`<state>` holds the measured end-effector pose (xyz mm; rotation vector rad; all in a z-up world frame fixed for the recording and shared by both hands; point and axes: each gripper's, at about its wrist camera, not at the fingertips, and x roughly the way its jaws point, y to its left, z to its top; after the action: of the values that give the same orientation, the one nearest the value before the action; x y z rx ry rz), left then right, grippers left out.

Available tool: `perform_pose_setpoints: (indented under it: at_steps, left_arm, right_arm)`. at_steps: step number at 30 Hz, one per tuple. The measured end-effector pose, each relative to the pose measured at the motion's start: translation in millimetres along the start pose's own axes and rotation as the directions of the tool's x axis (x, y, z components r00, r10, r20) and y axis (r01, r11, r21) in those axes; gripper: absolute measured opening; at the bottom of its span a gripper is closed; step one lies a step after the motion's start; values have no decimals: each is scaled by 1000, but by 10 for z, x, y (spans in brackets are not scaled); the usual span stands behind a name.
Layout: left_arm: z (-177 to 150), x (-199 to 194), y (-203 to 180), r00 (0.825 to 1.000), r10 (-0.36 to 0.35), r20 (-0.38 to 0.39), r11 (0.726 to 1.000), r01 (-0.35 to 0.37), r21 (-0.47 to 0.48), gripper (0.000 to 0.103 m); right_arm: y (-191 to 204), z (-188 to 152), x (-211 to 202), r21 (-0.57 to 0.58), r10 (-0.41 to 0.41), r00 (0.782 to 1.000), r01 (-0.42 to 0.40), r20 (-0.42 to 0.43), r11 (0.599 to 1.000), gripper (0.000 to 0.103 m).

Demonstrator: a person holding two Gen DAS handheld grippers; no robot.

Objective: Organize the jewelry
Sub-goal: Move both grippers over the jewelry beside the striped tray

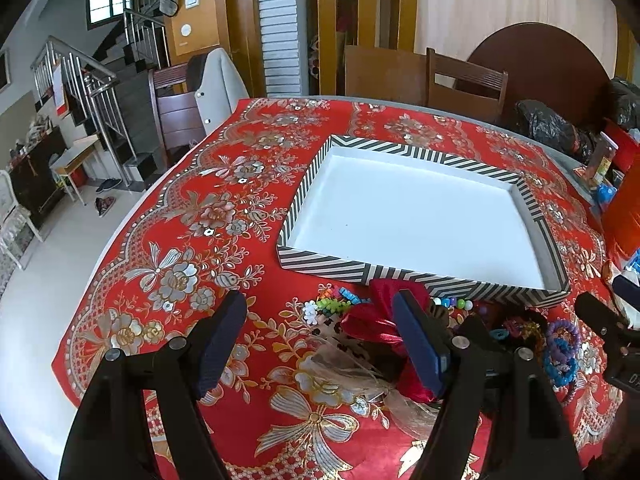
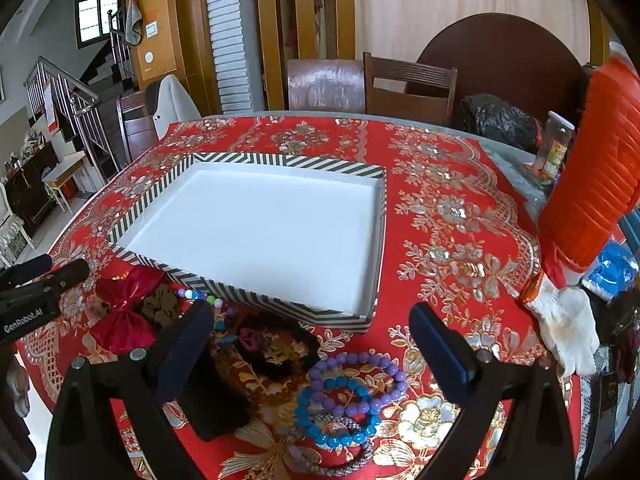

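A shallow striped box with a white inside (image 1: 404, 216) (image 2: 256, 232) lies on the red floral tablecloth, nothing in it. In front of it lies a heap of jewelry: a red bow (image 1: 368, 320) (image 2: 124, 312), purple (image 2: 360, 380) and blue bead bracelets (image 2: 340, 416) (image 1: 560, 360), a dark scrunchie (image 2: 276, 344), small colored beads (image 1: 452, 303). My left gripper (image 1: 320, 320) is open above the cloth, left of the heap. My right gripper (image 2: 312, 332) is open over the bracelets and scrunchie.
An orange ribbed container (image 2: 592, 168), a white glove (image 2: 564, 324), a jar (image 2: 554, 148) and black bags (image 2: 496, 120) crowd the right side. Chairs (image 1: 464, 80) stand behind the table. The table edge (image 1: 48, 280) runs along the left.
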<state>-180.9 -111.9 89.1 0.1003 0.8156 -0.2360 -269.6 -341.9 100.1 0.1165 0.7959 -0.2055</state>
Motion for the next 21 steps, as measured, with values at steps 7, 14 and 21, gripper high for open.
perform_pose_setpoints:
  at_steps: [7, 14, 21]
  left_arm:
    - [1, 17, 95, 999, -35, -36, 999, 34, -31, 79]
    - [78, -27, 438, 993, -98, -62, 988, 89, -125, 79]
    - [102, -16, 522, 979, -176, -104, 972, 156, -176, 79]
  right_arm:
    - [-11, 2, 20, -7, 3, 1000, -3, -17, 1000, 100]
    - [-106, 27, -16, 18, 31, 999, -30, -16, 999, 100]
    - [-54, 12, 3, -10, 76, 996, -76, -37, 997, 93]
